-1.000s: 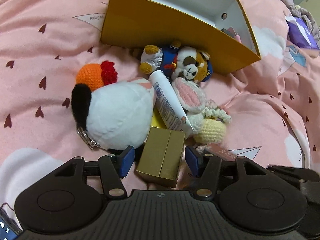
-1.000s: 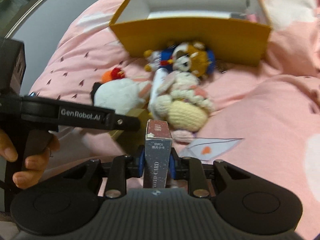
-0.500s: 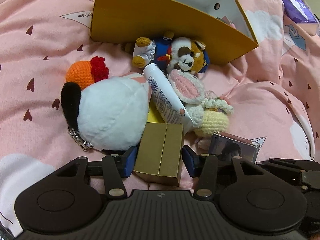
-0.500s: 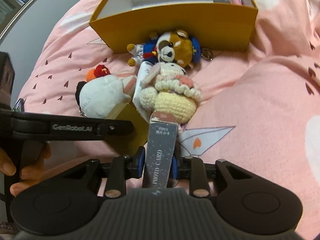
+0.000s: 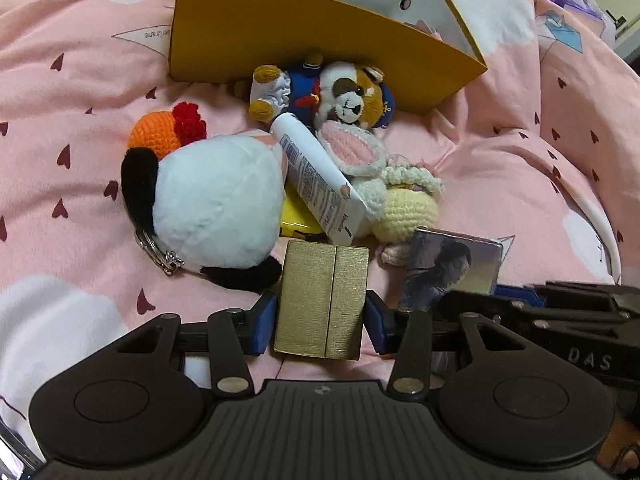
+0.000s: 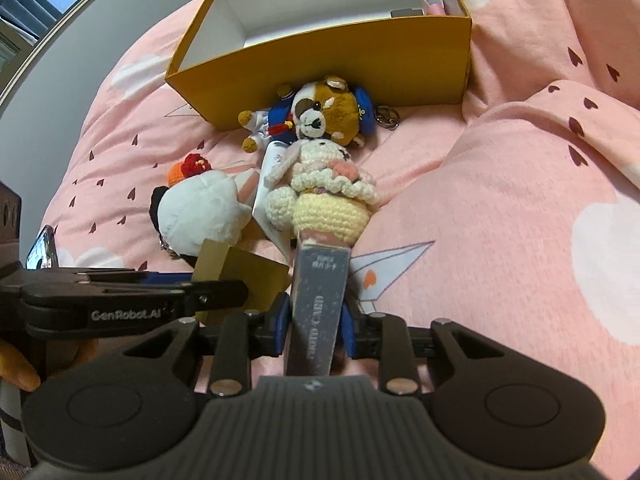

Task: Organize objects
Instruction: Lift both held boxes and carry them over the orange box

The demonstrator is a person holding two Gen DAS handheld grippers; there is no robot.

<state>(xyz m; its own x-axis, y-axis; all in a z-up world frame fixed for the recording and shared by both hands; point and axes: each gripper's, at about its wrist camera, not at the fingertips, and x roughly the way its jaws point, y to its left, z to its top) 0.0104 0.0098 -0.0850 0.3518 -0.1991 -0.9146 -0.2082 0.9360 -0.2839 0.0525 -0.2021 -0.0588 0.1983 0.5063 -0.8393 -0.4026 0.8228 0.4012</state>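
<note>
Broadly, a pink quilt (image 5: pixel 72 80) carries everything, and on it an open yellow box (image 6: pixel 320 68) sits at the far side, its white inside mostly bare, likely the place for the clutter. Against its near wall lies a dog plush (image 5: pixel 348 92); nearer, a white plush (image 5: pixel 212 204) with a key ring, a crochet doll (image 6: pixel 328 204) and a tube (image 5: pixel 316 184) propped across the heap. All the toys look soft and light, so they would squash under a pinch and are best taken across the body, while the tube looks slick and could roll. Closest is a gold box (image 5: pixel 322 300), stiff, ribbed card, probably light; the left gripper (image 5: pixel 320 316) straddles it with its blue pads just beside the two long sides, small gaps still showing, so it looks unclamped. Those flat sides seem the right place to grip, low and square, since the quilt gives beneath it. Smallest, a card pack (image 6: pixel 318 304), rigid and glossy, stands clamped between the pads of the right gripper (image 6: pixel 316 320), just off the doll.
</note>
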